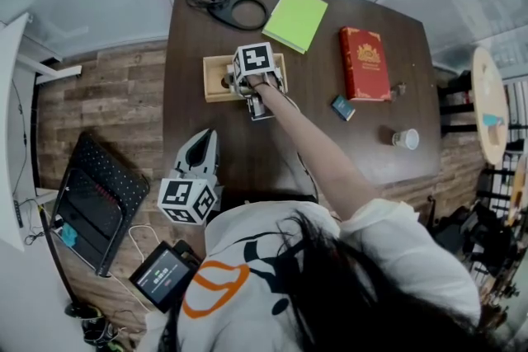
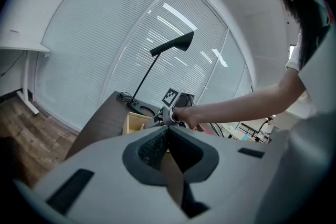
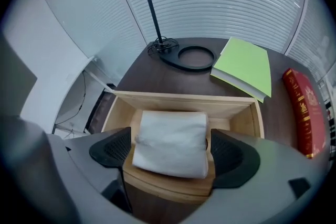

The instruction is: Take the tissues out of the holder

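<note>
A folded white tissue pack [image 3: 170, 141] lies over the near edge of the open wooden holder [image 3: 178, 97], between the jaws of my right gripper [image 3: 170, 152]. Those jaws stand wide, each dark pad just beside the pack, neither pressing it. In the head view the right gripper [image 1: 250, 85] hangs over the holder [image 1: 216, 62] at the table's middle back, and the tissues are hidden under it. My left gripper [image 1: 202, 138] is held over the table's near left edge with its jaws together and nothing in them; its shut tip [image 2: 168, 131] points toward the holder.
On the dark wooden table [image 1: 198, 107] lie a green book [image 1: 295, 16], a red book [image 1: 364, 62], a small blue box [image 1: 343, 107] and a white cup [image 1: 405, 138]. A lamp base with cable [image 1: 223, 0] sits behind the holder. A tablet [image 1: 161, 272] lies on the floor.
</note>
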